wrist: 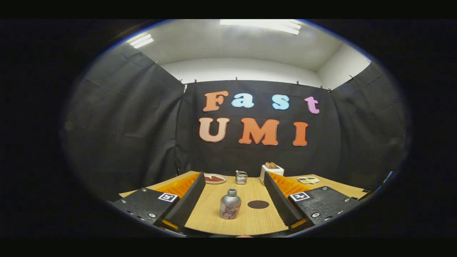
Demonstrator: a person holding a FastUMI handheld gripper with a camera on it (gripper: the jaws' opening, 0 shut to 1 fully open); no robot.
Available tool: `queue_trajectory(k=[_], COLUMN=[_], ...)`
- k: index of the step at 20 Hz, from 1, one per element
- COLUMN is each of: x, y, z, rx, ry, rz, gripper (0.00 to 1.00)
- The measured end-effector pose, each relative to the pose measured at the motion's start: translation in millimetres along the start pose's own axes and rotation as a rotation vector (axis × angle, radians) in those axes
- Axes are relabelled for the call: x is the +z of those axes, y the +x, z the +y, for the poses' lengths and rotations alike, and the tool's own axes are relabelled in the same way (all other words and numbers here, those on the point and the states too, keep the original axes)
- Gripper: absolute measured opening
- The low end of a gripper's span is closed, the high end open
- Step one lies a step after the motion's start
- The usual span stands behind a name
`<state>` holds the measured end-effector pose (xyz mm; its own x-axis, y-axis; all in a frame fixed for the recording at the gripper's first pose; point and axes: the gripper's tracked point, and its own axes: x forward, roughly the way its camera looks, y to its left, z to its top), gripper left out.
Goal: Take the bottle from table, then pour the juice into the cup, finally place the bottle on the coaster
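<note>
Basically nothing done yet: bottle (230, 204) stands upright on the table (214, 217), untouched, between the spread fingers and a bit ahead of them, slightly nearer the left finger. Gripper (232, 214) is wide open, holding nothing. Coaster (258, 204), a dark round disc, lies flat just beside the bottle toward the right finger, bare. Cup (241, 177) sits beyond the bottle, well apart, roughly on the jaws' centre line; looks like a small glass or metal mug, too small to tell if it holds anything. All three steps remain: grasp, pour, set on coaster. Also beyond the fingers: plate (215, 178) with something reddish off the left finger, toaster (271, 170) with bread and a small tray (309, 180) off the right. Bottle cap state unclear. Fingertips are partly cut off near the camera.
</note>
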<state>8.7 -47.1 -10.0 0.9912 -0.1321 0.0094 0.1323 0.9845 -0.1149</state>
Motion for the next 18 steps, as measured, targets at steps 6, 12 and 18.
queue_trajectory(k=[6, 12, 18], x=[-47.1, -130.7, -185.8], y=[15.6, 37.5, 51.0], z=[5.0, 4.5, 13.1], rx=[-0.010, -0.053, 0.007], ry=[0.079, -0.002, 0.060], rz=[0.036, 0.189, 0.283], gripper=[0.98, 0.98, 0.98])
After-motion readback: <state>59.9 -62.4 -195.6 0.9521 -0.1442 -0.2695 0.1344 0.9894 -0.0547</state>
